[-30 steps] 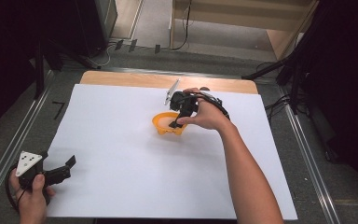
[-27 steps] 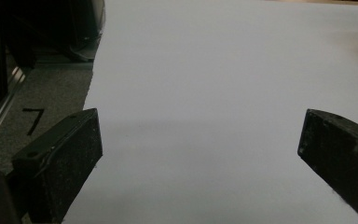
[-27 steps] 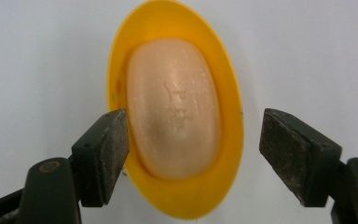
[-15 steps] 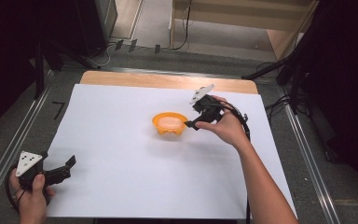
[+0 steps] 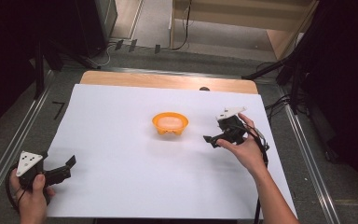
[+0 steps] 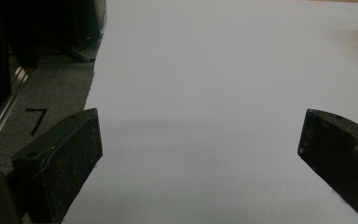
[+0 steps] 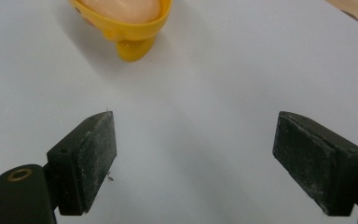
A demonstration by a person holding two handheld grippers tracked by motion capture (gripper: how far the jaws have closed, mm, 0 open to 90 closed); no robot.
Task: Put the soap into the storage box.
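Note:
An orange bowl [image 5: 169,123] stands upright on the white sheet [image 5: 121,154] near the table's middle, with something pale inside it. My right gripper [image 5: 216,131] hovers to the bowl's right, apart from it and open, with nothing between its jaws. In the right gripper view the bowl [image 7: 126,18] lies ahead at the upper left, beyond the open right gripper [image 7: 196,163]. My left gripper [image 5: 65,169] rests at the sheet's near left corner, open and empty. In the left gripper view, bare white sheet lies between the wide-apart jaws of the left gripper [image 6: 200,154].
A wooden table edge [image 5: 168,80] shows past the sheet's far side. Metal rails [image 5: 307,158] run along both sides of the table. A black mark [image 6: 36,120] sits on the grey surface left of the sheet. Cables and dark stands lie beyond the table.
My right gripper has left the bowl's rim and moved right and nearer the person. The bowl stays where it was. The left gripper has not moved.

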